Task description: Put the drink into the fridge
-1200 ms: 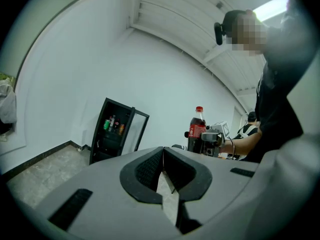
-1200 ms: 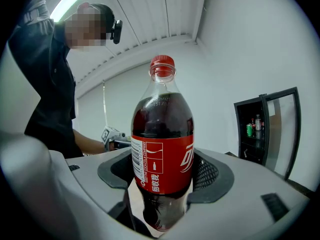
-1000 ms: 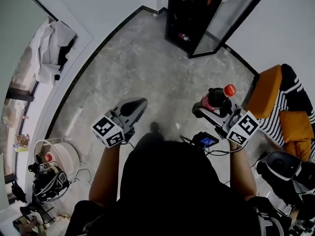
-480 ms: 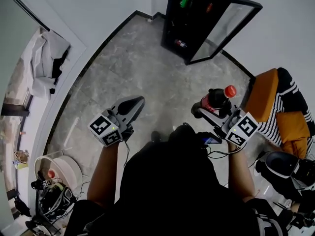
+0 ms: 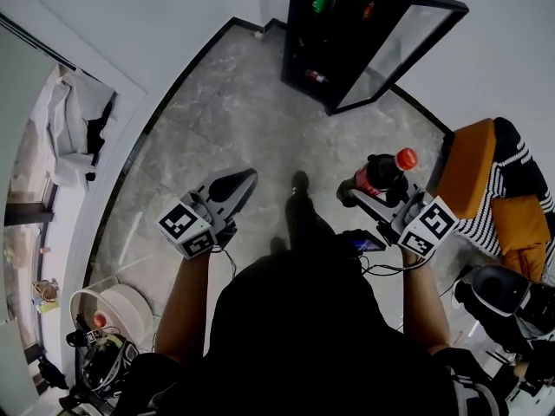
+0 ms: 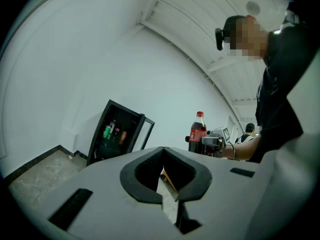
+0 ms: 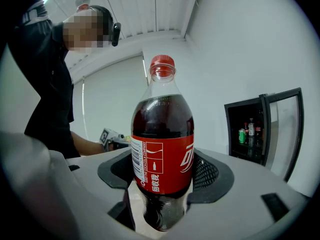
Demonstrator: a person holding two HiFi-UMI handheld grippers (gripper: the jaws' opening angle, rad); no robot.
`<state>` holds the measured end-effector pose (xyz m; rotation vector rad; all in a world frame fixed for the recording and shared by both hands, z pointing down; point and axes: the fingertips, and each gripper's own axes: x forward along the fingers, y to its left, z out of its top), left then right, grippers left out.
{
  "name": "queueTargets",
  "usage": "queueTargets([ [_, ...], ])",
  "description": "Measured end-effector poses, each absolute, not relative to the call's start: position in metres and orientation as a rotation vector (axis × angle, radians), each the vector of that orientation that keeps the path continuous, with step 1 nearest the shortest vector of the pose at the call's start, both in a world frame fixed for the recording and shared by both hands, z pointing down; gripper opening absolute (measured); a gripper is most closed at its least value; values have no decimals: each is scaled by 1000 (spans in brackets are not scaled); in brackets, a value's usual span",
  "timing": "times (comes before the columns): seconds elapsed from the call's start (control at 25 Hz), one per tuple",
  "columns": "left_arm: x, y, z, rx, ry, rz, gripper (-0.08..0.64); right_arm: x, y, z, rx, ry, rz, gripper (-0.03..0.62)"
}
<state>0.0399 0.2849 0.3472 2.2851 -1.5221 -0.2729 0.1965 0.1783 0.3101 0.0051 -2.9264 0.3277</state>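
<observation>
A dark cola bottle (image 5: 379, 173) with a red cap and red label stands upright between the jaws of my right gripper (image 5: 368, 191), which is shut on it. In the right gripper view the bottle (image 7: 162, 144) fills the middle, pinched at its lower body. My left gripper (image 5: 243, 181) is held out at the left, jaws together and empty; its tips (image 6: 163, 151) meet in the left gripper view. The black fridge (image 5: 323, 33) stands at the far wall with its glass door (image 5: 408, 42) swung open to the right. Cans and bottles sit on its shelves (image 6: 112, 132).
An orange seat (image 5: 473, 167) with a striped cloth (image 5: 513, 176) stands close on the right. A white bucket (image 5: 121, 303) and cables lie at lower left. Clothes (image 5: 74, 128) hang beyond the left doorway. The person's foot (image 5: 299, 183) steps onto grey marble floor (image 5: 234, 111) that leads to the fridge.
The view has shifted forward over the floor and a foot now shows ahead between the grippers. Both grippers keep their pose; the bottle stays gripped.
</observation>
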Motion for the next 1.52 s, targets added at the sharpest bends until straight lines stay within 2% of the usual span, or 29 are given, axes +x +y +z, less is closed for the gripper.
queueTargets([
  [0.8, -33, 76, 315, 2292, -1568, -131, 11, 105, -29, 307, -142, -2966, 342, 311],
  [1.52, -69, 10, 329, 2332, -1456, -134, 11, 69, -84, 324, -40, -2962, 396, 311],
])
